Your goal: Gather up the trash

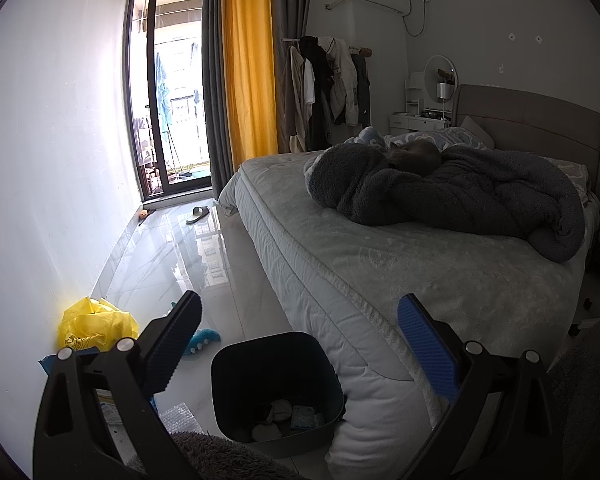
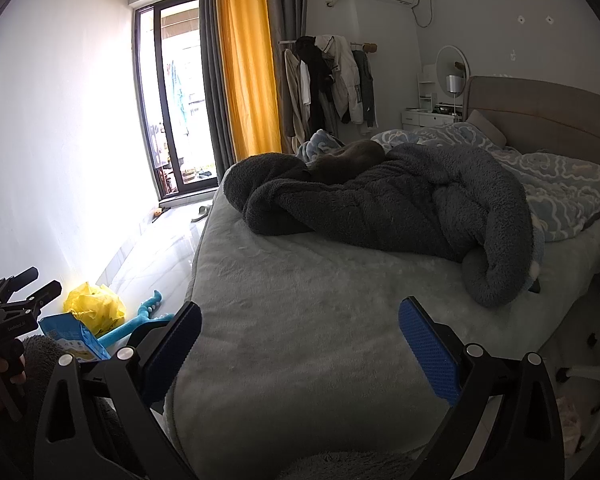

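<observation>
A dark bin [image 1: 276, 364] stands on the floor against the bed's corner, with crumpled paper and small packets [image 1: 288, 416] inside. My left gripper [image 1: 300, 352] is open and empty above it. A yellow plastic bag [image 1: 94, 324] lies by the wall; it also shows in the right wrist view [image 2: 94, 306]. A blue packet [image 2: 76, 338] lies beside it. A sheet of bubble wrap [image 1: 178, 420] lies left of the bin. My right gripper [image 2: 300, 354] is open and empty over the bed's near edge. The left gripper [image 2: 20, 292] shows at the right wrist view's left edge.
A bed [image 1: 400, 264] with a dark grey blanket [image 1: 460, 196] fills the right side. A teal toy [image 1: 202, 340] lies on the glossy floor [image 1: 188, 264]. A slipper [image 1: 198, 214] lies near the balcony door [image 1: 172, 100]. A white wall [image 1: 40, 160] runs along the left.
</observation>
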Motion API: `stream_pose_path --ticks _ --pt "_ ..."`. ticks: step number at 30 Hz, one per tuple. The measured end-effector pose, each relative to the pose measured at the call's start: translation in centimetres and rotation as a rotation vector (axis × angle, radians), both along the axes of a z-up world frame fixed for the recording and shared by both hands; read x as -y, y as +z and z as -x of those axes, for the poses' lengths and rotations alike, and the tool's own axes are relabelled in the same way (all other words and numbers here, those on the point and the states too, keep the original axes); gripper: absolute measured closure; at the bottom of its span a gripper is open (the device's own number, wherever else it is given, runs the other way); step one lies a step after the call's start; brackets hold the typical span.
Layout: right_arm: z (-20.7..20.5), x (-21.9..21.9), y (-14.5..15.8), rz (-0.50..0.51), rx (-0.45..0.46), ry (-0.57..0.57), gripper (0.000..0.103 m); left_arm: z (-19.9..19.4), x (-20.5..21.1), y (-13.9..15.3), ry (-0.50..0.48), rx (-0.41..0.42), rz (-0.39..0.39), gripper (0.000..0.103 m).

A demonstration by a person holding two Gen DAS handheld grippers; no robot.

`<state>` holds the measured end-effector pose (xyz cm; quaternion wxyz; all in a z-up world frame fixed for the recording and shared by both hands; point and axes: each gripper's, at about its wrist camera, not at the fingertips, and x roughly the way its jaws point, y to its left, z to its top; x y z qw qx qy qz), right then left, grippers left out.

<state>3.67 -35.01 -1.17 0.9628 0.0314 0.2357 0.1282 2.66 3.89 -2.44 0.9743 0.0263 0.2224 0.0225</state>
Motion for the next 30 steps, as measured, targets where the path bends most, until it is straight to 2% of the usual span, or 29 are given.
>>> stream_pose_path --ticks 20,30 --pt "0.0 0.0 0.0 0.0 0.0 0.0 0.003 0.0 -0.1 -0.1 0.001 -0.002 -0.002 0.003" --pt "0.0 0.0 0.0 0.0 0.0 0.0 0.003 0.1 -0.1 -1.0 0.008 -0.007 -0.001 0.003"
